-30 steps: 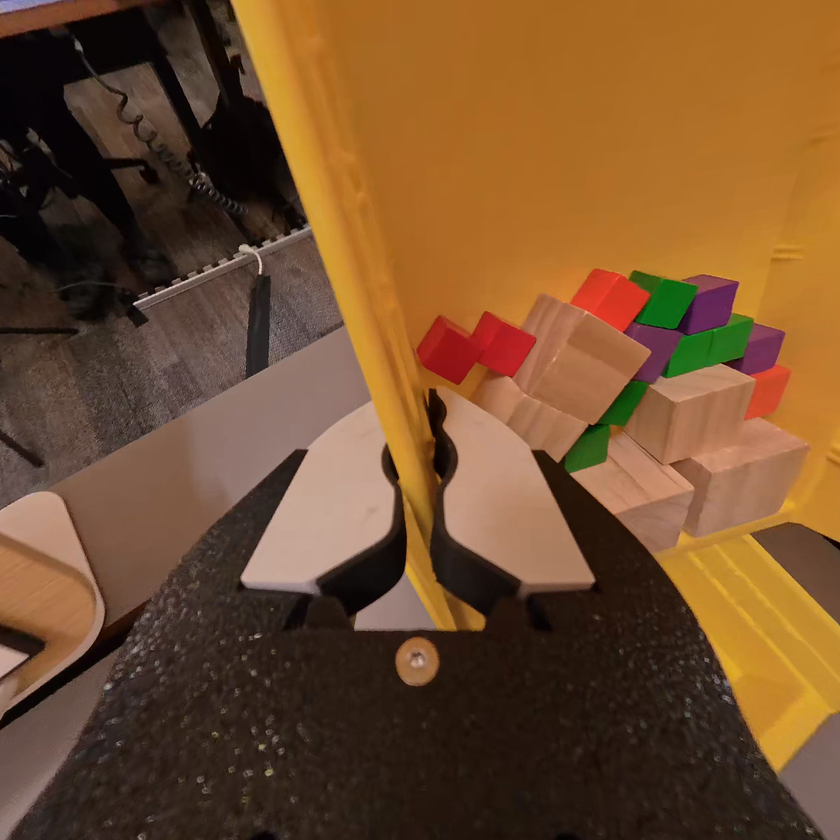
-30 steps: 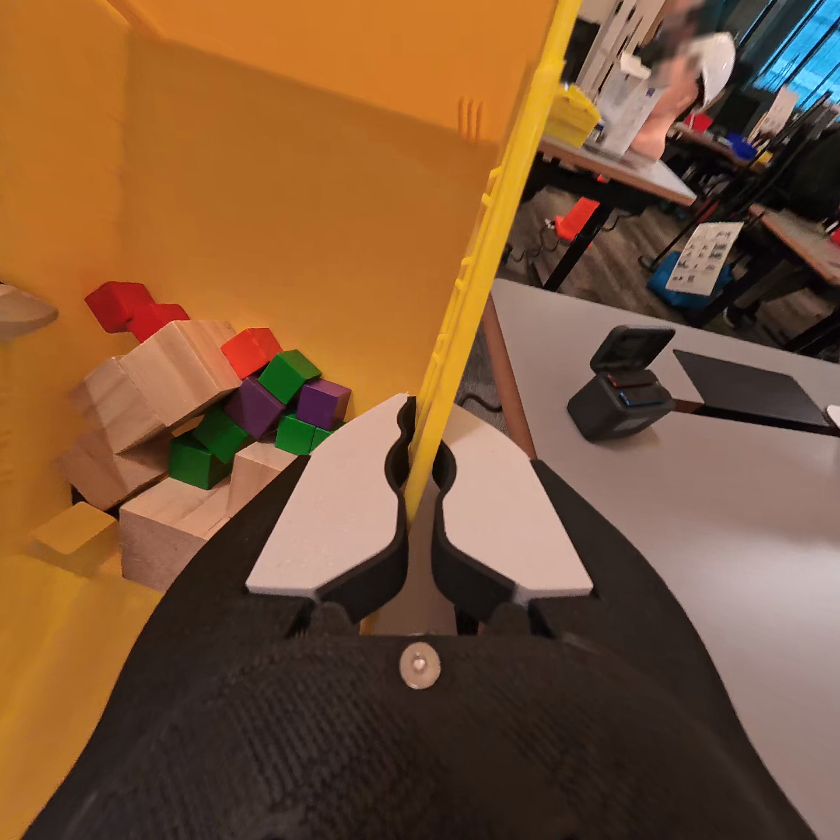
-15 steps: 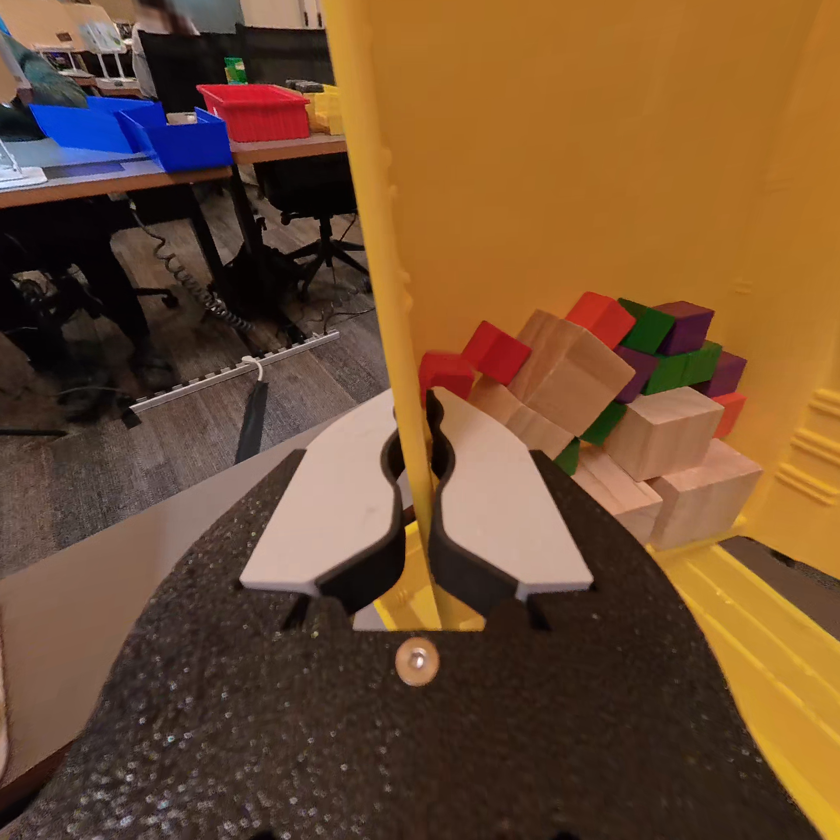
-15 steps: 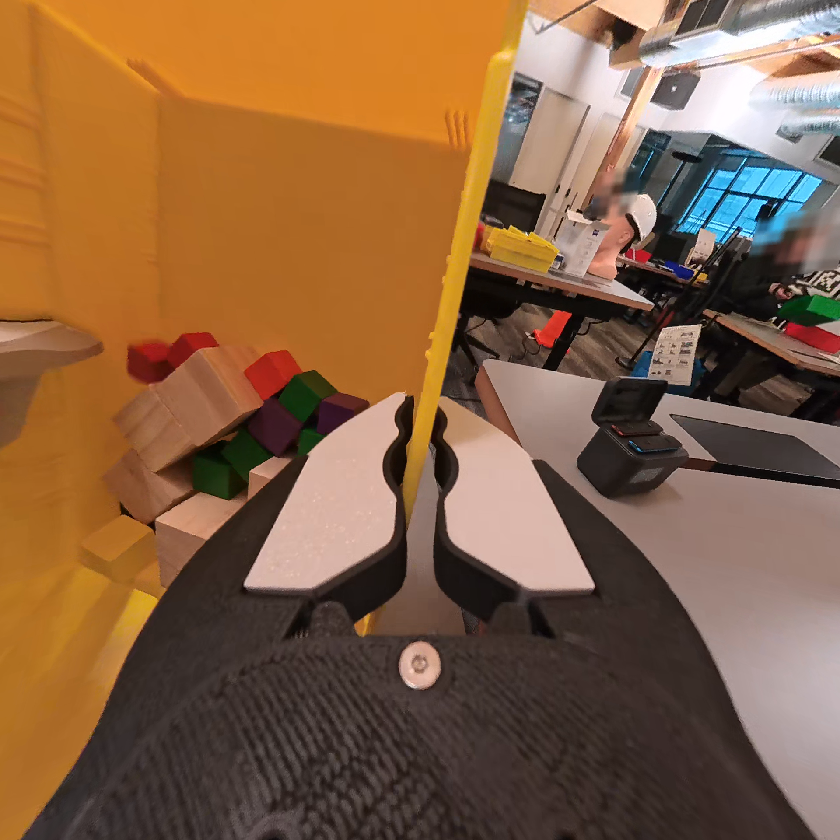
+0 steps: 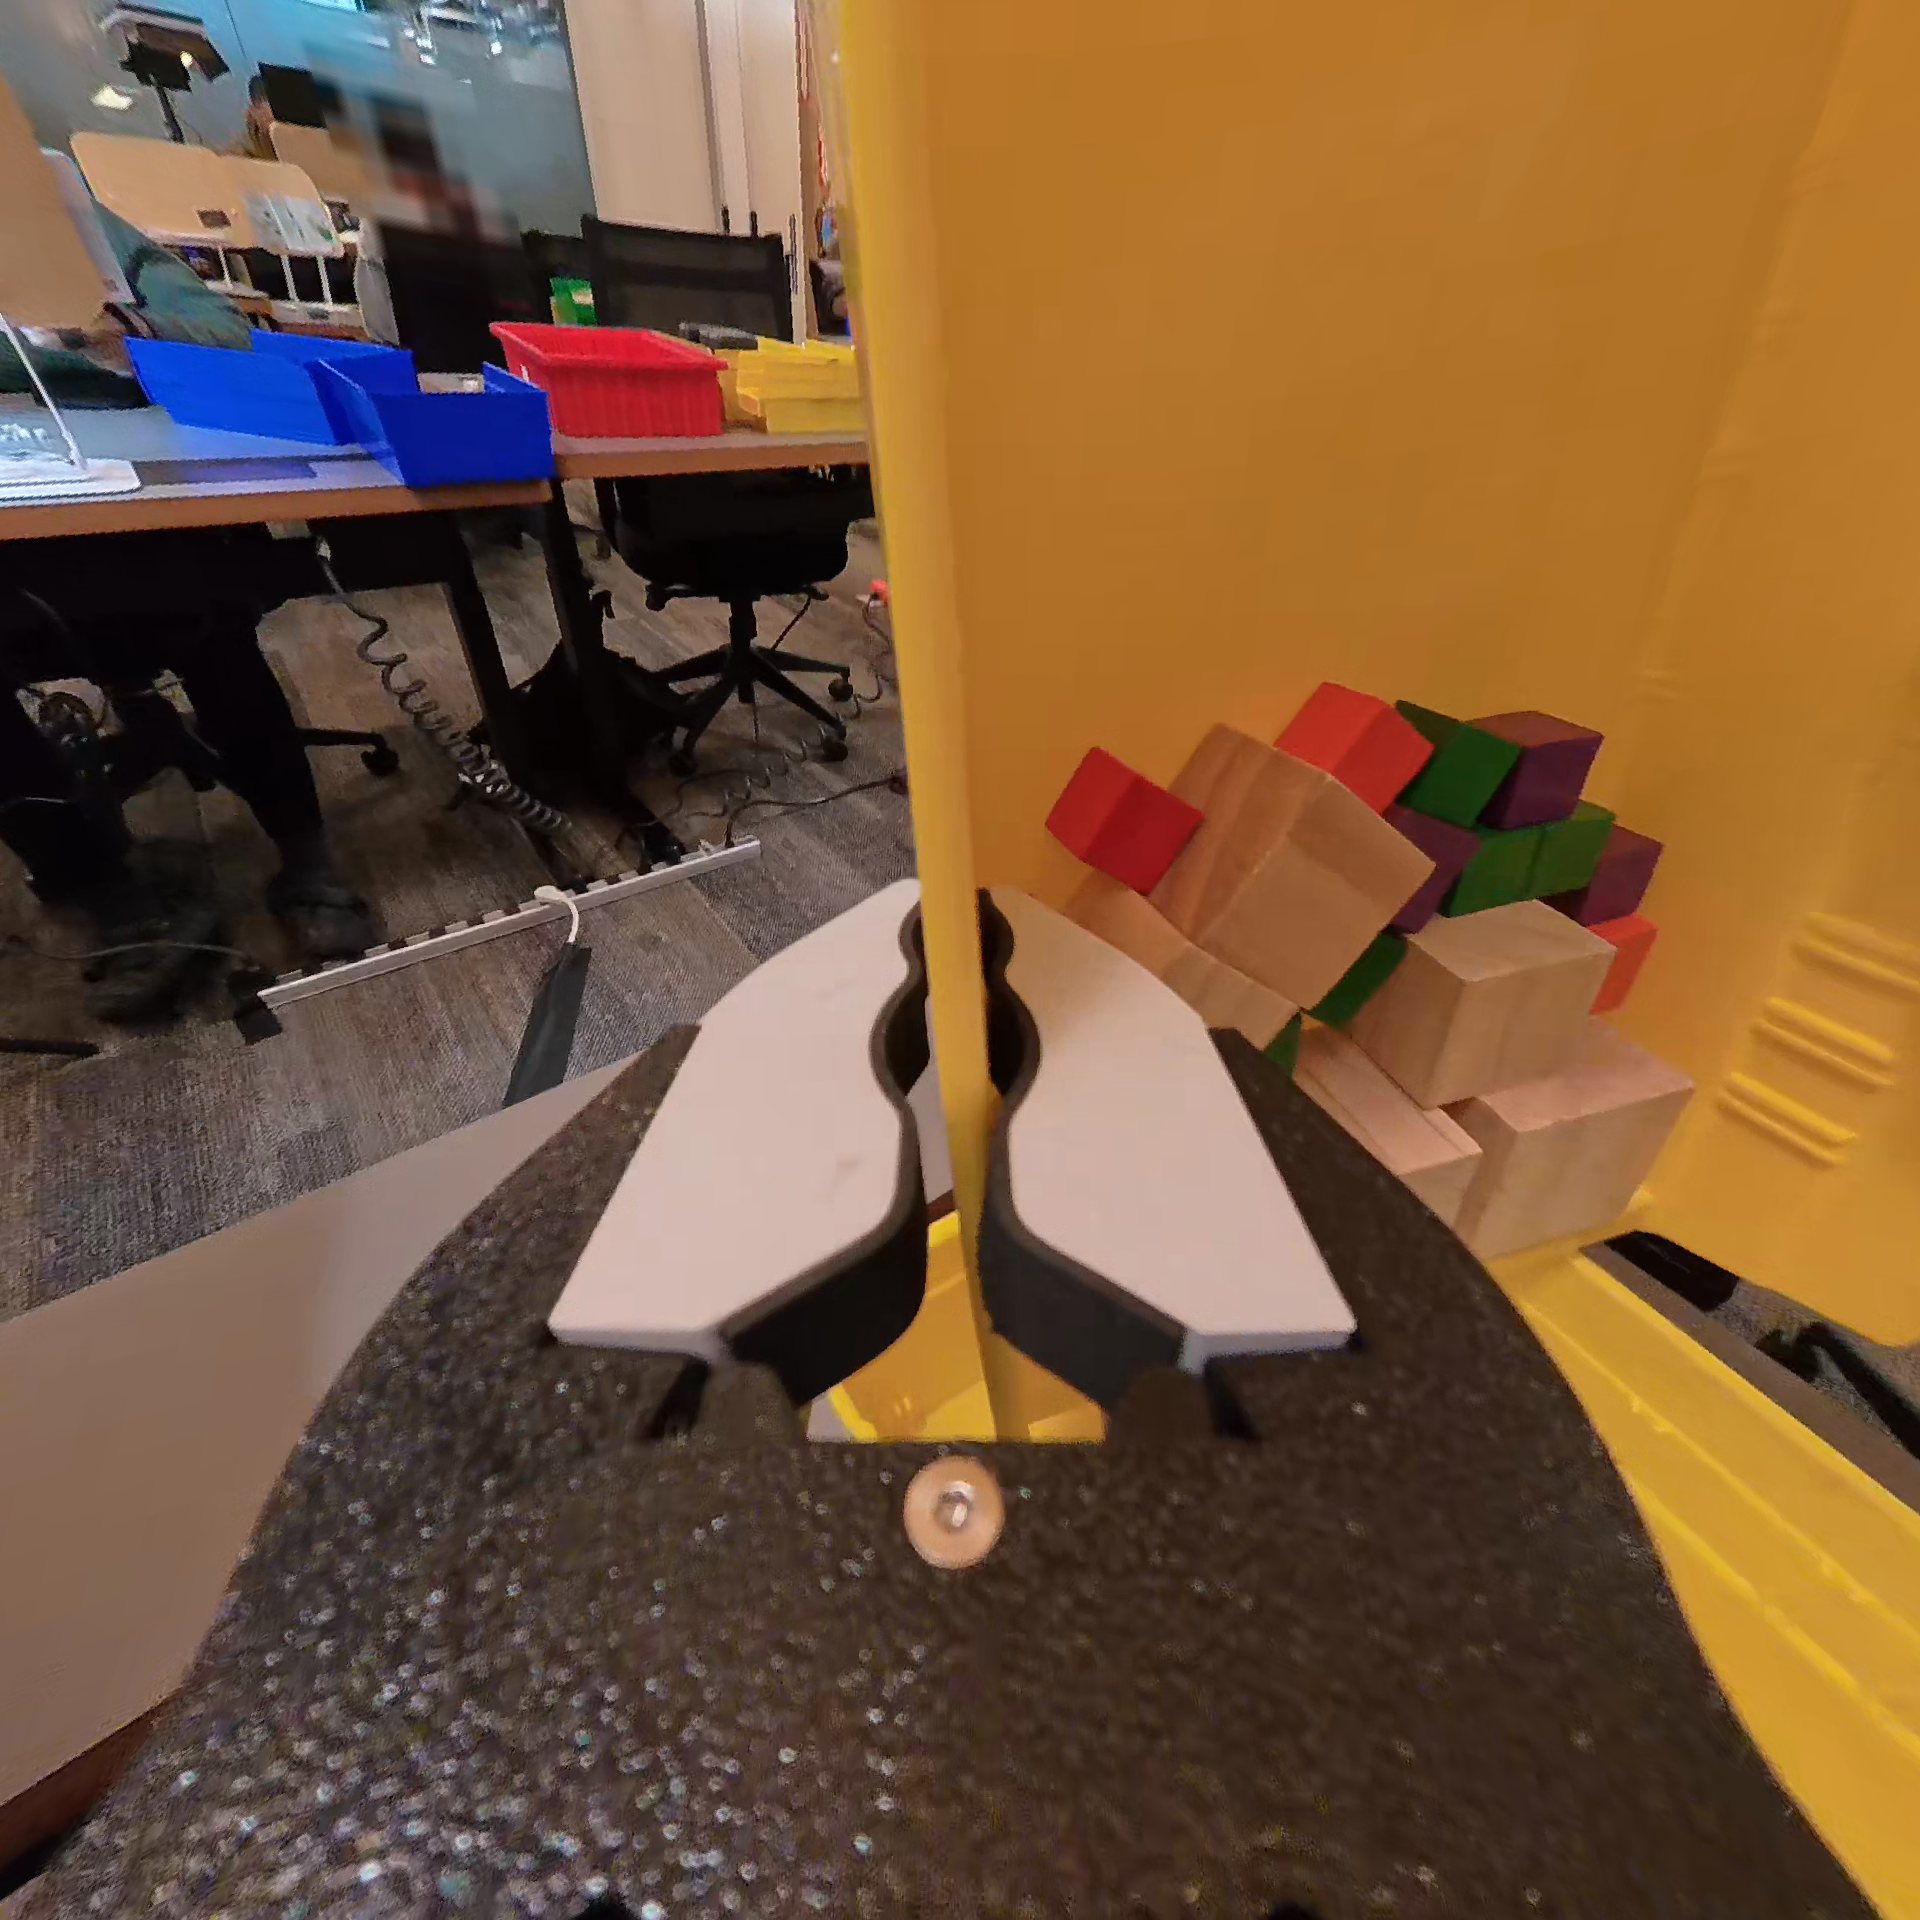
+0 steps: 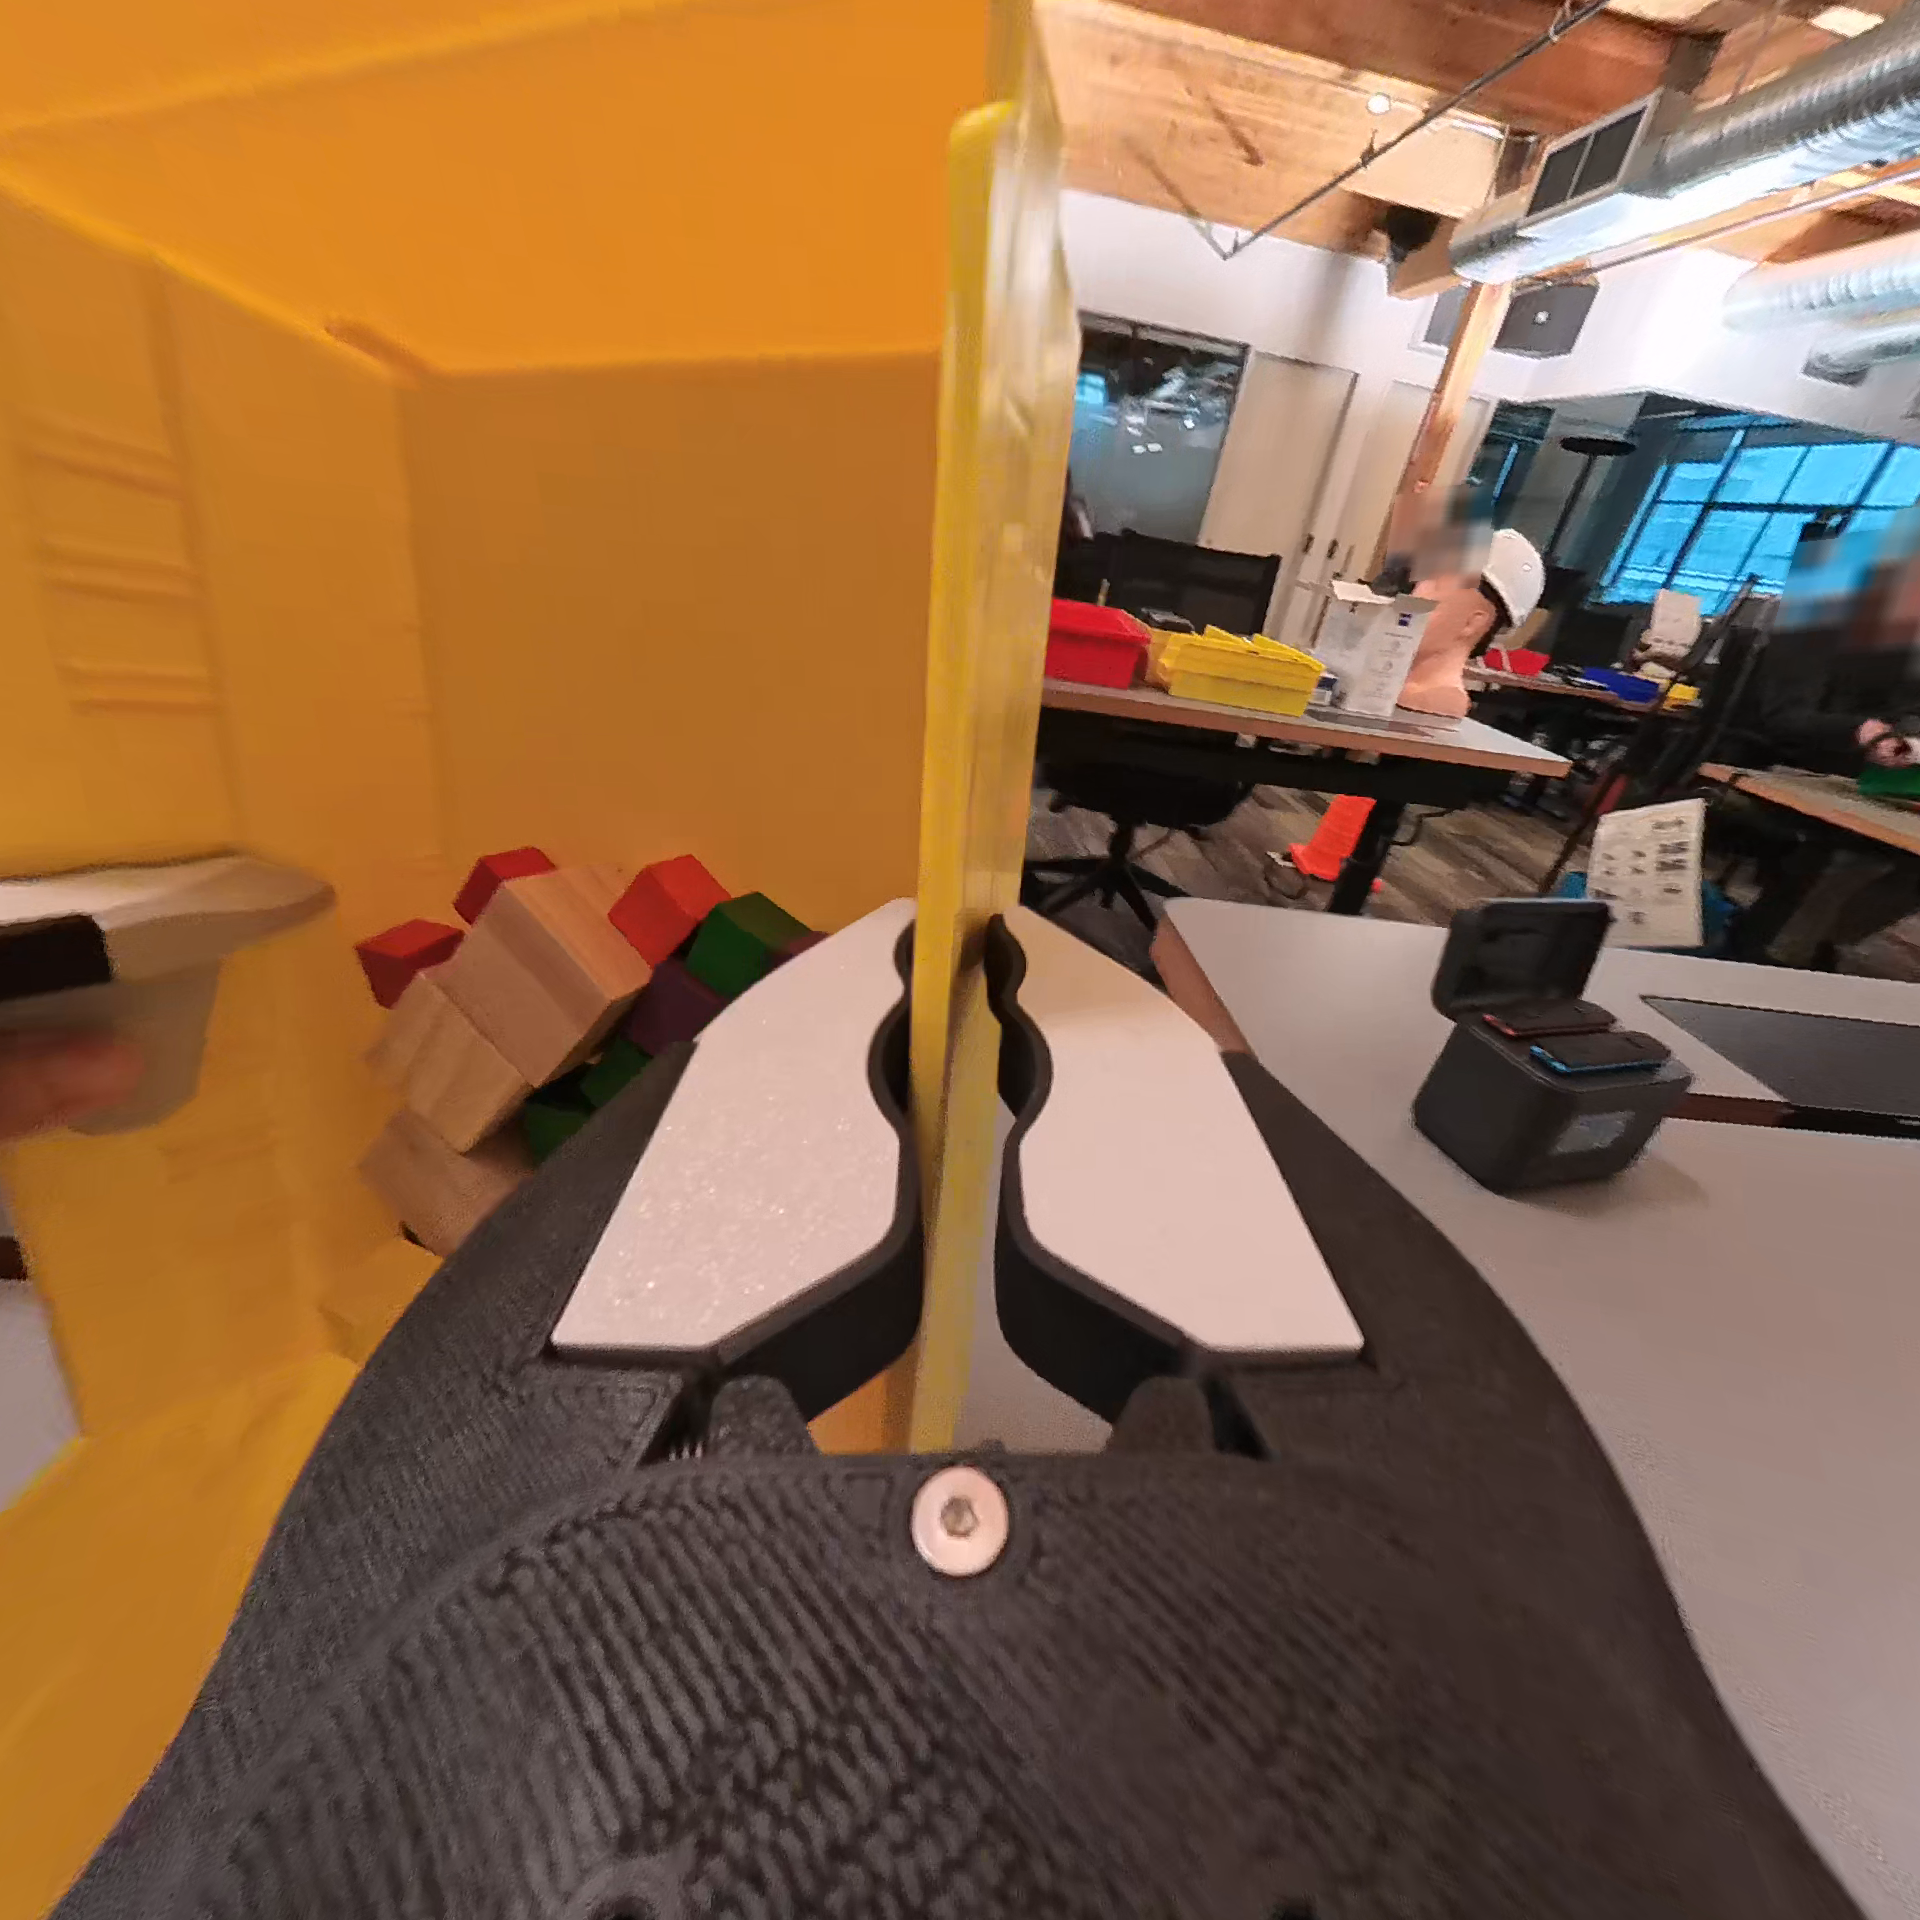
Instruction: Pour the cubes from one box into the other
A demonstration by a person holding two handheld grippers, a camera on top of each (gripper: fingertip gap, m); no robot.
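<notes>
I hold a yellow box (image 5: 1299, 364) between both grippers, lifted off the table. My left gripper (image 5: 951, 935) is shut on its left wall. My right gripper (image 6: 956, 935) is shut on its right wall (image 6: 987, 623). Inside, several cubes (image 5: 1351, 914) lie piled against the far end: large plain wooden ones and small red, green and purple ones. The pile also shows in the right wrist view (image 6: 540, 987), partly hidden by my finger. The left gripper's finger (image 6: 156, 925) shows at that view's left edge. A second yellow ribbed surface (image 5: 1714, 1507) lies below at lower right.
The grey table (image 6: 1558, 1351) carries a black open case (image 6: 1538, 1081) and a dark flat pad (image 6: 1808, 1049) to the right. Beyond are other desks with blue (image 5: 436, 416) and red bins (image 5: 613, 384), office chairs and seated people.
Both grippers have swung upward with the box, so more of the room shows behind it. The cubes stay piled at the far end; a red one has shifted slightly.
</notes>
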